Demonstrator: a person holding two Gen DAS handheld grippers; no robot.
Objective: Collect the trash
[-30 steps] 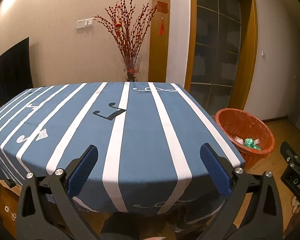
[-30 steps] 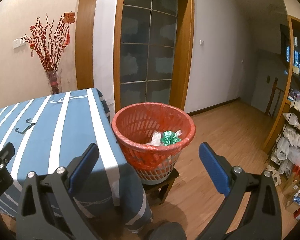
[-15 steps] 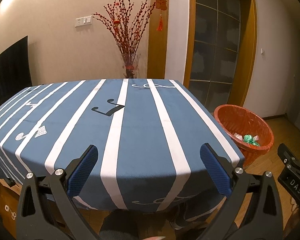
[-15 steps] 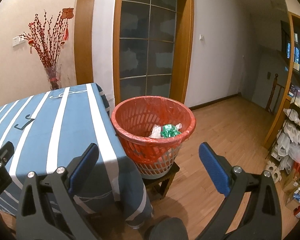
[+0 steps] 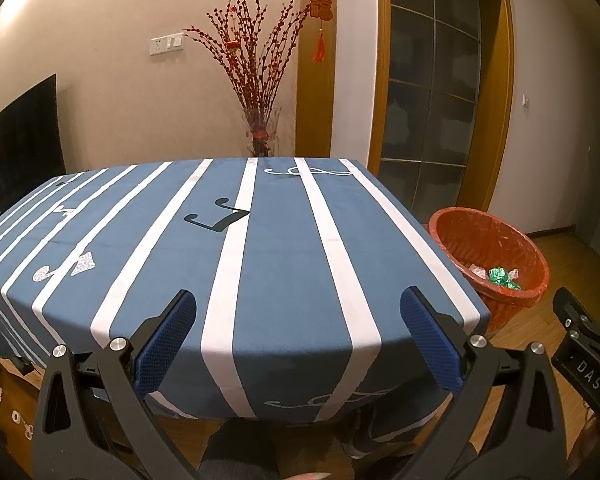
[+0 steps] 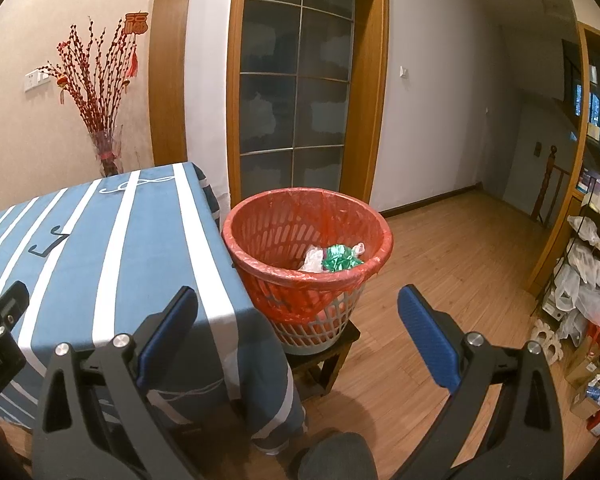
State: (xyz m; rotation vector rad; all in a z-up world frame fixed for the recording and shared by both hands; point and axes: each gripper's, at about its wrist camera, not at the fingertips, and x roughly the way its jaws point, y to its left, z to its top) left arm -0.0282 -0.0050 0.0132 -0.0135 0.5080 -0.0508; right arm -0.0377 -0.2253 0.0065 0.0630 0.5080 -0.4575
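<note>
A red-lined waste basket (image 6: pixel 260 236) stands on a small dark stool beside the table's right edge; it also shows in the left wrist view (image 5: pixel 512 240). Inside it lie a crumpled green wrapper (image 6: pixel 340 258) and white paper (image 6: pixel 312 260). My left gripper (image 5: pixel 298 340) is open and empty above the near edge of the blue striped tablecloth (image 5: pixel 284 248). My right gripper (image 6: pixel 298 338) is open and empty, in front of the basket and a little above its rim. No loose trash shows on the tablecloth.
A glass vase of red branches (image 5: pixel 262 136) stands behind the table's far edge. A dark screen (image 5: pixel 20 140) is at the left wall. Cluttered shelves with bags (image 6: pixel 584 280) line the right side. Wooden floor (image 6: pixel 440 264) stretches beyond the basket.
Both grippers have risen and tilted slightly, so the table and basket sit a little lower in view. Both stay open and empty.
</note>
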